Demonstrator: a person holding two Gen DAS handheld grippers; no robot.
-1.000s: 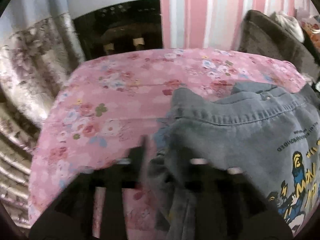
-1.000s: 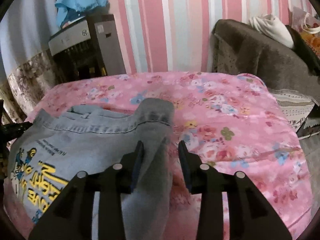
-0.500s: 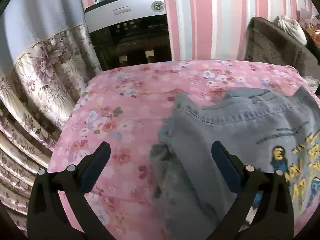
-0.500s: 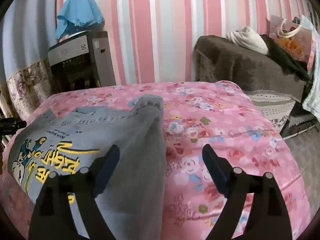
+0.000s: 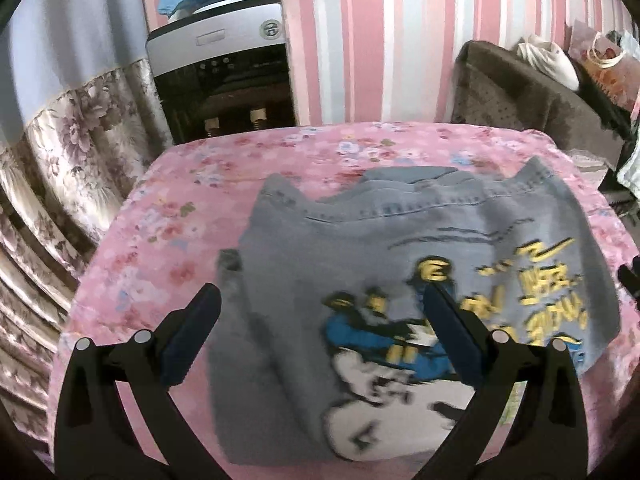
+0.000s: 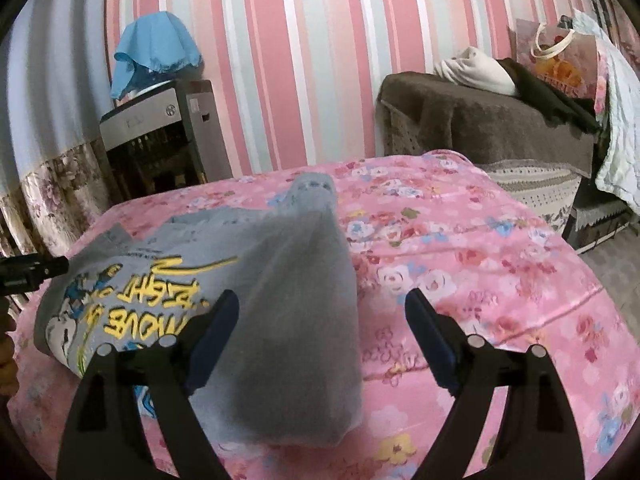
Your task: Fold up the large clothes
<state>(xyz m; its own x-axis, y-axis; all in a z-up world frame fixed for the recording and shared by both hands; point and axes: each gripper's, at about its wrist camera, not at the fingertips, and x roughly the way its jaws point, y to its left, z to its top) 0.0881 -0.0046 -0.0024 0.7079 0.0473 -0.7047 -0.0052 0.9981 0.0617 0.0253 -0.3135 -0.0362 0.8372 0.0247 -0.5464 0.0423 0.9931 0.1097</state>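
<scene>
Left wrist view: grey shirt [image 5: 352,248] folded on pink bedsheet [image 5: 160,232]; left gripper [image 5: 320,320] and right gripper [image 6: 322,316] just opened wide, holding nothing.

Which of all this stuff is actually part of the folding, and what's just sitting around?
Part of the job:
grey denim garment with cartoon print
left gripper
right gripper
pink floral bedspread

Just lying about:
blue cloth
silver water dispenser
brown covered sofa
flowered gift bag
</scene>
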